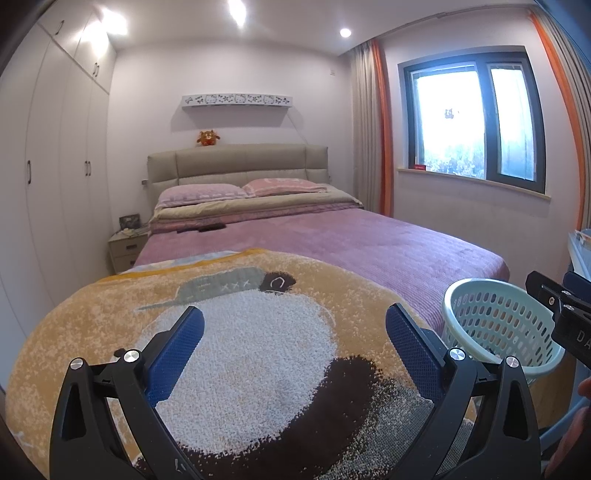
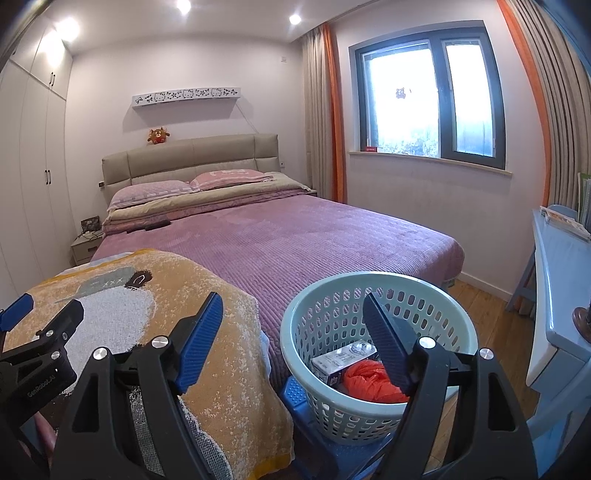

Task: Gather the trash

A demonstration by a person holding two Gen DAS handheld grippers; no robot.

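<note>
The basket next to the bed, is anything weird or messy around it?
Nothing stands out. The pale green basket stands upright on a blue stool beside the bed, holding a carton and an orange plastic bag. No trash shows on the bed, and both grippers, left and right, are open and empty.

Black hand-held gripper, blue pads

Bedroom with pale walls. Bed at centre under a purple cover, padded beige headboard at 12 o'clock. White wardrobe at 9 o'clock, nightstand beside it. Dark-framed window at 2 o'clock, bright daylight; orange-edged curtains flank it. Recessed ceiling lights lit. Wooden floor at 4 o'clock.
</note>
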